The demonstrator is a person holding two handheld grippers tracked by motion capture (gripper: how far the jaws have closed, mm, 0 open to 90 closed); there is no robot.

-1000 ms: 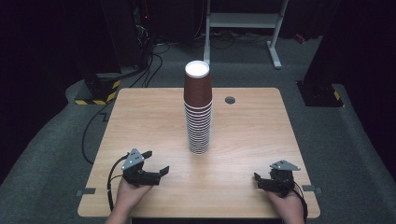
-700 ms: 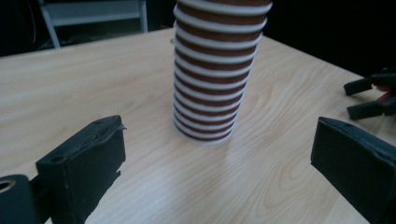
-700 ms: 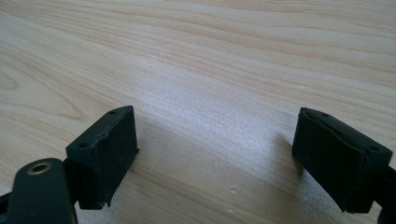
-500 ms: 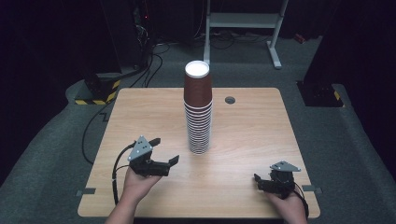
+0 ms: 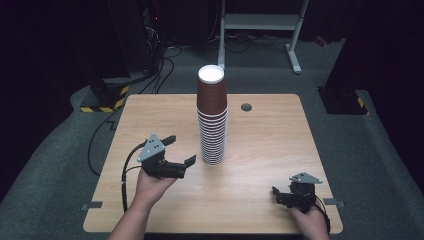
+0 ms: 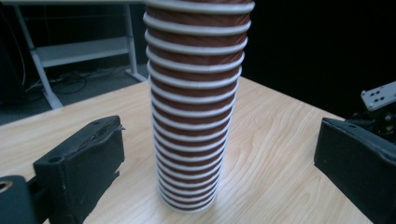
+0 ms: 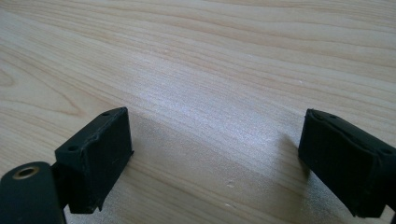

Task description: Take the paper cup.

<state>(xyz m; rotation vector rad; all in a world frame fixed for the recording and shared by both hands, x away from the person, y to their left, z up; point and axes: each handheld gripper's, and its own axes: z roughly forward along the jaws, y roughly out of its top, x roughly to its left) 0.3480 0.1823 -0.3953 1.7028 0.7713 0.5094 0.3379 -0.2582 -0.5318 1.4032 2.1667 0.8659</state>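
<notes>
Tabletop cup stack [image 6: 195,107] beyond open left jaws

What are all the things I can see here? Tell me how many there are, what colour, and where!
stack of paper cups: one tall stack, brown with white rims, middle of the table, upside down.
table: one, light wood, under everything.
cable hole: one, grey, in the tabletop right of the stack.
metal stand: one, grey, on the floor behind the table.
striped block: one, yellow and black, on the floor at the far left corner.
left gripper: one, black, raised left of the stack, jaws open and just been opening, nothing between them.
right gripper: one, black, low at the near right, jaws open.
</notes>
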